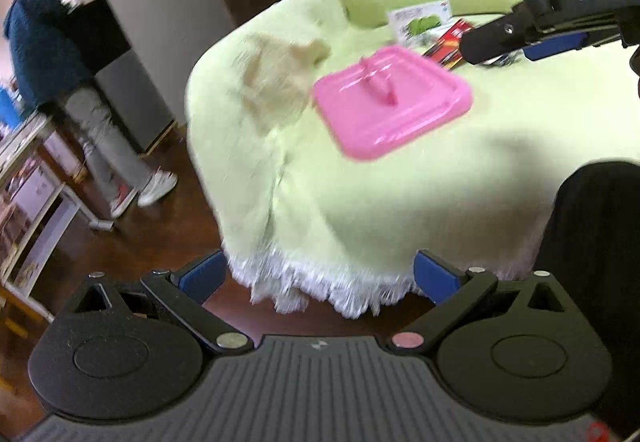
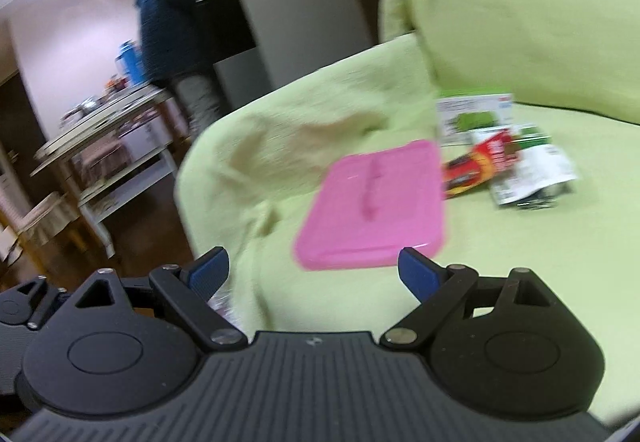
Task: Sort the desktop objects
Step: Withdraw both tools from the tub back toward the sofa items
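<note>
The pink lid (image 2: 370,204) is seen flat on the green cover (image 2: 520,262), its handle pointing away, just ahead of the right gripper (image 2: 314,268), while the left gripper (image 1: 318,274) is farther back; both are wide open and empty

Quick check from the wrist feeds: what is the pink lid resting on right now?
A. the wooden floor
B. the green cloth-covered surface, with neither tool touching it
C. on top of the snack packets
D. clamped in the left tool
B. The pink lid lies flat on the green cloth, beside the packets; the left tool and right tool are both open and empty.
</note>
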Demonstrator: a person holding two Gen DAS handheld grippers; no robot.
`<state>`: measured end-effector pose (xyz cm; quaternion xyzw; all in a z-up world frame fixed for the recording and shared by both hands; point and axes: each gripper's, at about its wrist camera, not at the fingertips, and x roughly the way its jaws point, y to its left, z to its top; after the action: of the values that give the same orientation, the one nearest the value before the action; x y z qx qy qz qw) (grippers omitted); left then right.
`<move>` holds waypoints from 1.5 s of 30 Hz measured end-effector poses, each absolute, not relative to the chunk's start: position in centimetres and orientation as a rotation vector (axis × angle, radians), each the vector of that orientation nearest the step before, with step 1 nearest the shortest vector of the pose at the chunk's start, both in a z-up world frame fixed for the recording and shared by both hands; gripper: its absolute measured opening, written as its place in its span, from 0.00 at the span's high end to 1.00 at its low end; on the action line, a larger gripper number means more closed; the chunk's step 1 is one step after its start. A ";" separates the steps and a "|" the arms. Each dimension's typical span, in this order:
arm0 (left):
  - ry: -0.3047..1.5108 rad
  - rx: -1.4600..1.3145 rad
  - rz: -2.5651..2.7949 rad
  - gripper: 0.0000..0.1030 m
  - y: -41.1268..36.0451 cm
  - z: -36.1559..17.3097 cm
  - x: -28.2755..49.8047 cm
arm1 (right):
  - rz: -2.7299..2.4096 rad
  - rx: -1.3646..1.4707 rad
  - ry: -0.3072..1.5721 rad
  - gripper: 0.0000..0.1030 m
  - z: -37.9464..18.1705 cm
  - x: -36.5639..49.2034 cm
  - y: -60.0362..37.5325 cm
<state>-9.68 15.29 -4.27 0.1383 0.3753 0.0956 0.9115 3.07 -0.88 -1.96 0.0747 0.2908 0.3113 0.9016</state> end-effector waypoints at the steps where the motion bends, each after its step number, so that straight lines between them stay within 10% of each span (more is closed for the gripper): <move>1: 0.769 0.294 0.182 0.02 14.9 -4.1 -9.1 | 0.619 0.162 0.600 0.13 -1.9 3.5 -1.7; 33: 0.666 0.620 -0.261 0.03 3.9 -3.5 9.6 | 0.309 0.311 0.653 0.13 -6.0 11.8 -15.8; 45: 0.687 0.722 -0.285 0.19 1.7 -5.7 16.0 | 0.349 0.417 0.689 0.14 -8.2 13.4 -16.3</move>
<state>15.97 1.72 -5.73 0.3452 0.3283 -0.1360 0.8687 13.37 -16.35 -8.20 0.2021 0.3337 0.1691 0.9051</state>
